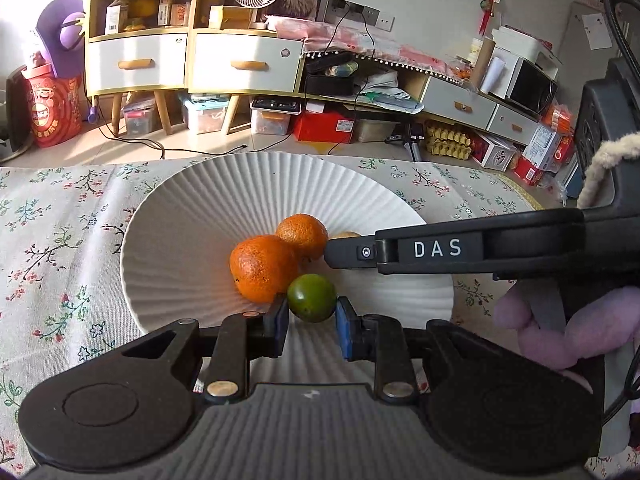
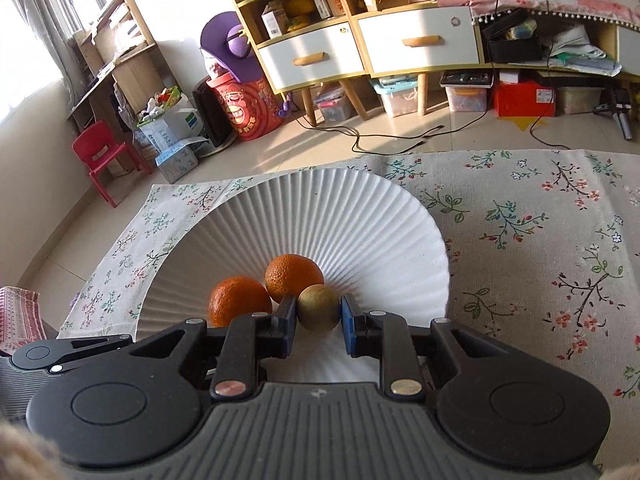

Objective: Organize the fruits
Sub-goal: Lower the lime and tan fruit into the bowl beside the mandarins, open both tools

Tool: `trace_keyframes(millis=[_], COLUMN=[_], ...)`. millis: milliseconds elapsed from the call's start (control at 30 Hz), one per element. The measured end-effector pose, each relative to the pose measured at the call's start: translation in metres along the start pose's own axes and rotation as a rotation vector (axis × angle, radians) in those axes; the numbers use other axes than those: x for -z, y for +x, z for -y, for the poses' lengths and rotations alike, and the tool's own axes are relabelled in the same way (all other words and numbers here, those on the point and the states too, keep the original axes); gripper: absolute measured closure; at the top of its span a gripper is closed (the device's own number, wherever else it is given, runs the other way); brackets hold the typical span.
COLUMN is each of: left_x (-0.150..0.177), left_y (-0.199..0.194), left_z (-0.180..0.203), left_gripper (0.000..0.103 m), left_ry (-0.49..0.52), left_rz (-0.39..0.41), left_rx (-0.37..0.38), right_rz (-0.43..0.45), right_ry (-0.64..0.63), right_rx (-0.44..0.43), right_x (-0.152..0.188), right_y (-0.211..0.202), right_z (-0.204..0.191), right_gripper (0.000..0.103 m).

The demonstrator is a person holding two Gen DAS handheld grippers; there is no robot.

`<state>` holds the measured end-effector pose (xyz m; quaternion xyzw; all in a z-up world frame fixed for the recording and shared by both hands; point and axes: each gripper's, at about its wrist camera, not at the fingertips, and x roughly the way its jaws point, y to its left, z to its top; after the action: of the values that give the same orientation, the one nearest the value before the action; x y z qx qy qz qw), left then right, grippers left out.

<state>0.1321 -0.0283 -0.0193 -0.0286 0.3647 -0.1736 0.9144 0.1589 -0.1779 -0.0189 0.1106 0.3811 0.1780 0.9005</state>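
A white ribbed plate (image 1: 192, 216) (image 2: 360, 216) lies on the floral tablecloth. In it are two oranges (image 1: 262, 274) (image 1: 302, 235) (image 2: 239, 300) (image 2: 293, 277). My left gripper (image 1: 312, 314) has its blue pads against both sides of a green lime (image 1: 312, 297) that rests in the plate beside the larger orange. My right gripper (image 2: 319, 314) has its pads at both sides of a brown kiwi (image 2: 318, 307) next to the oranges. The right gripper's finger (image 1: 440, 250), marked DAS, reaches in from the right and hides most of the kiwi (image 1: 347, 235) in the left wrist view.
The floral tablecloth (image 2: 540, 240) covers the table around the plate. Beyond the table's far edge are the tiled floor, shelves with drawers (image 1: 244, 64), storage boxes and cables. A red child's chair (image 2: 102, 152) stands far left.
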Motion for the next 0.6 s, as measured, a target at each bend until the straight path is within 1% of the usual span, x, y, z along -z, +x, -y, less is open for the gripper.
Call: trace_keyframes(millis=[133,200,300,400,467,533,600], left_x=[0.0,0.0,0.002,0.003,0.003,0.003,0.002], left_y=[0.006,0.005,0.0,-0.008,-0.013,-0.02,-0.026], left_z=[0.002,0.003,0.002,0.003,0.004,0.005,0.006], left_gripper=[0.083,0.083,0.081,0.072,0.061,0.056,0.051], left_ry=[0.001,-0.004,-0.013,-0.016,-0.006,0.016,0.033], left_rz=[-0.014,-0.01,-0.002,0.005,0.008,0.013,0.02], left_rx=[-0.017,-0.021,-0.018,-0.018,-0.026,-0.038,-0.044], right_rz=[-0.01,-0.012,-0.003,0.0,0.004,0.012,0.021], right_ry=[-0.026,-0.024,-0.024,-0.019,-0.017,-0.021,-0.028], right_rx=[-0.001,-0.004,-0.005,-0.005,-0.008,-0.006,-0.001], right_x=[0.001,0.002,0.0,0.001,0.002,0.003,0.004], right_y=[0.001,-0.001,-0.007,-0.014,-0.02,-0.025,-0.031], right_z=[-0.003,-0.003,-0.002,0.001,0.002,0.002,0.001], right_gripper=[0.081,0.077,0.076,0.073,0.07,0.068,0.062])
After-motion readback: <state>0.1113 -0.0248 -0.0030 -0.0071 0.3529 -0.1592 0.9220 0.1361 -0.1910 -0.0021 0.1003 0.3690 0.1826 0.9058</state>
